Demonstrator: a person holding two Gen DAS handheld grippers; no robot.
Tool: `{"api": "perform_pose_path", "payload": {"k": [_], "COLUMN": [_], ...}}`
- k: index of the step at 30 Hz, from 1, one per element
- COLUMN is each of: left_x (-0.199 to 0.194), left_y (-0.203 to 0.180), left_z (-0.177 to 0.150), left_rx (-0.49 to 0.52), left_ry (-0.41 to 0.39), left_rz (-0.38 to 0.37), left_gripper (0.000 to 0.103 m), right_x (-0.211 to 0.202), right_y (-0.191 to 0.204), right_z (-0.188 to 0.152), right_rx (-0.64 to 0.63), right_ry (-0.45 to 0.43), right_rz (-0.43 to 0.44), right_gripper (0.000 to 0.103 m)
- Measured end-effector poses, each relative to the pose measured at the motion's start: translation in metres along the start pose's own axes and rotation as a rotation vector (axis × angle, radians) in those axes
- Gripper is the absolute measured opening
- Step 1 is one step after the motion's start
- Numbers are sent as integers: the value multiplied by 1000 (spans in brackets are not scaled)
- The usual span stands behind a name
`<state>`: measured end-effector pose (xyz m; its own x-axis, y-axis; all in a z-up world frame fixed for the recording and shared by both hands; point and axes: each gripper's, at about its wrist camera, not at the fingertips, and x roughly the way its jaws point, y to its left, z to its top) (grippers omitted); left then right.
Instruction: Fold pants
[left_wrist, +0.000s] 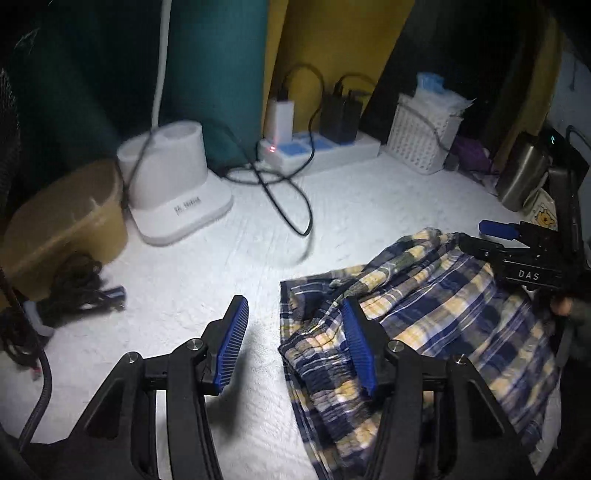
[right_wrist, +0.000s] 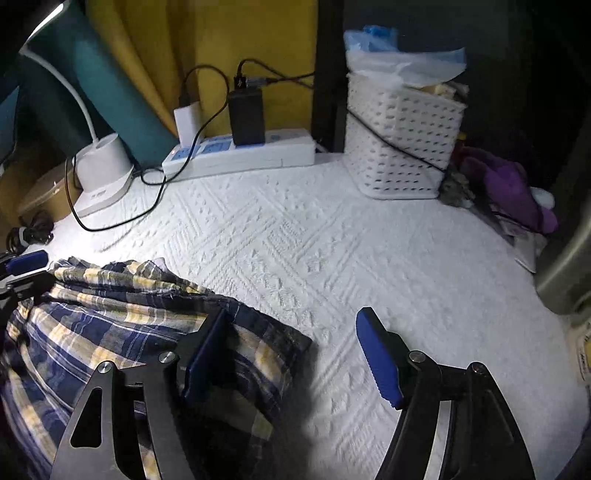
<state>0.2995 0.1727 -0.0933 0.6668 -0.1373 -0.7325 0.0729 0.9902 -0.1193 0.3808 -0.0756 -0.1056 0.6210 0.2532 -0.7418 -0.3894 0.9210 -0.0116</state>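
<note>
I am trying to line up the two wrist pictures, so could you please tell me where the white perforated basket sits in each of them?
Left wrist view: the white perforated basket stands at the upper right, against the back of the white cloth.
Right wrist view: the basket is larger, upper right of centre, with a black cable crossing its front.
Shared landmark: the white power strip lies just left of the basket in both.
</note>
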Motion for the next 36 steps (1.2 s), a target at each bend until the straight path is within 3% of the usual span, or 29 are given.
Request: {"api": "perform_pose_path", "payload": {"k": [6, 12, 19, 30, 36], "left_x": [-27, -17, -11, -29, -51], "left_y": [-8, -18, -8, -14, -20], "left_z": [-7, -28, -43, -49, -58], "left_rx": [-6, -16, -21, 8, -5], "left_ry": [-42, 59, 69, 25, 8], "left_rz": [-27, -44, 11, 112, 22], "left_gripper": [54, 54, 61, 61, 61], "right_x": [-26, -28, -27, -50, -66], "right_y": [2, 9, 11, -5, -11], "right_z": [-11, -33, -53, -81, -93], "right_rx": [9, 7, -8, 19, 62], "right_ry": [-21, 12, 26, 29, 14], "right_rz": [10, 22, 5, -44, -45], "right_gripper": [72, 73, 72, 72, 73]}}
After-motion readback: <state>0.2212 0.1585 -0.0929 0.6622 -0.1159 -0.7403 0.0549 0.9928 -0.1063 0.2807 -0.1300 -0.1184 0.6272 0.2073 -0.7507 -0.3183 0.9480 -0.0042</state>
